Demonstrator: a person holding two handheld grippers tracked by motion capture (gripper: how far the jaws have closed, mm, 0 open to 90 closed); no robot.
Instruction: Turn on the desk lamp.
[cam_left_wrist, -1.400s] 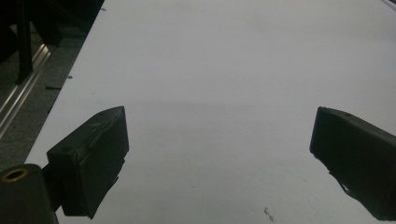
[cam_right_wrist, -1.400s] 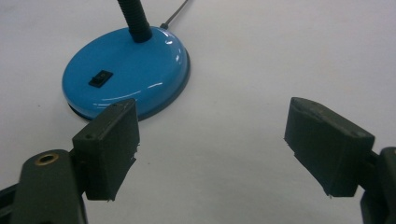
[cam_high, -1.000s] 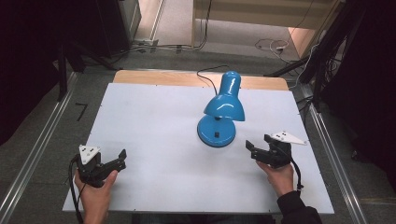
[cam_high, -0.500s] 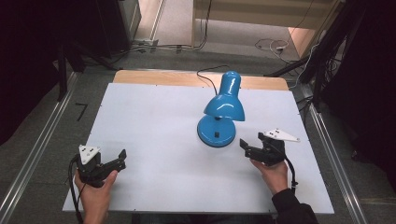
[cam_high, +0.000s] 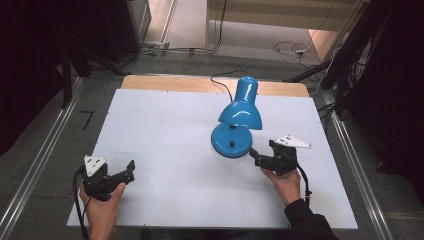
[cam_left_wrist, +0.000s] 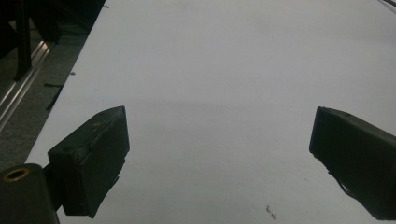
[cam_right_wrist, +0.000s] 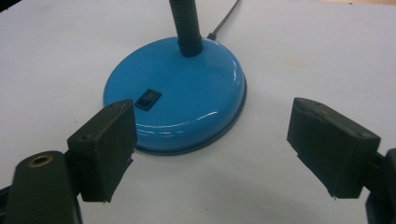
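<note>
A blue desk lamp (cam_high: 239, 116) stands right of the table's middle, its shade bent forward over a round base (cam_right_wrist: 180, 95) with a black rocker switch (cam_right_wrist: 148, 99) and a flexible neck (cam_right_wrist: 185, 23). My right gripper (cam_high: 256, 156) is open just right of the base, its jaws pointing at the base's near edge (cam_right_wrist: 212, 140) without touching it. My left gripper (cam_high: 127, 172) is open near the table's front left corner, with only bare white surface between its jaws (cam_left_wrist: 219, 154).
The white tabletop (cam_high: 165, 130) has a wooden strip (cam_high: 170, 82) along its far edge. The lamp's black cord (cam_high: 222, 80) runs off the back. Metal rails (cam_high: 40, 160) flank the table on both sides, and cables lie on the floor beyond.
My right gripper has moved left toward the lamp base and now sits close to it. The left gripper has stayed put.
</note>
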